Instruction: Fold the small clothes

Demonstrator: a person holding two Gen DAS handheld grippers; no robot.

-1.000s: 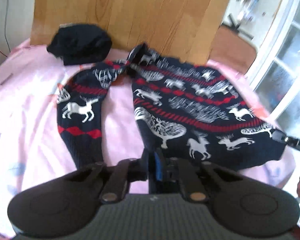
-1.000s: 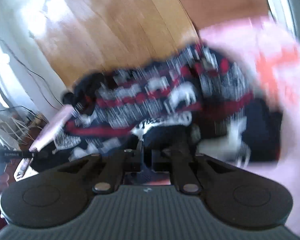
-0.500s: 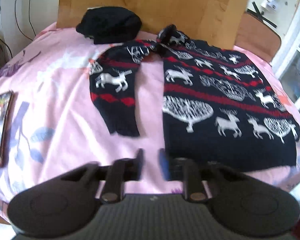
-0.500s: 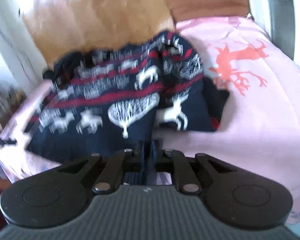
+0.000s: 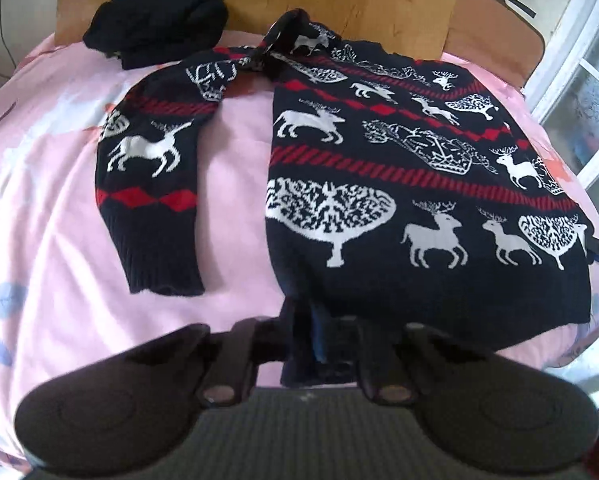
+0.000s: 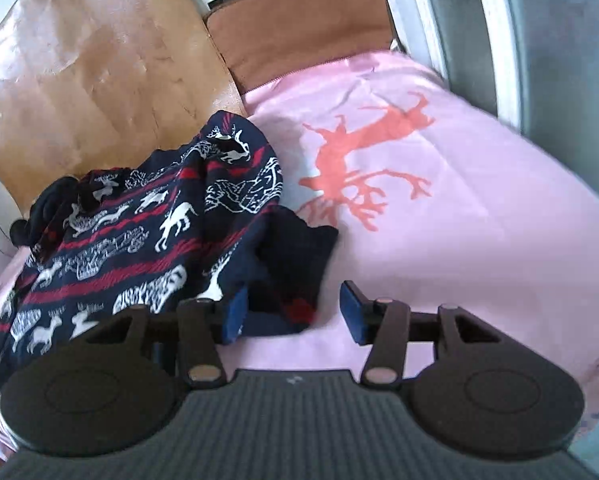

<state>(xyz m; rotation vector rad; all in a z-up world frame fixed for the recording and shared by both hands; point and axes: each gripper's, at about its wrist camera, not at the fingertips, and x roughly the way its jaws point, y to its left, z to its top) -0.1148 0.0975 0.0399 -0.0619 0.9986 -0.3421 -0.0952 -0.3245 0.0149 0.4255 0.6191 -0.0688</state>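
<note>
We have the reindeer-patterned sweater [image 5: 399,184] spread on the pink bedsheet [image 5: 43,208]. Our left gripper [image 5: 313,336] pinches its hem; our right gripper [image 6: 291,312], jaws just opened, straddles the sleeve cuff [image 6: 295,256] unpressed. Next, we likely fold the sleeve inward.

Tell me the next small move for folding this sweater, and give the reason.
Probably close the right gripper on the sleeve cuff lying between its jaws, which have just been opening. The left gripper is shut on the sweater's hem, so the body is pinned and that bunched sleeve is the loose part nearest.
</note>
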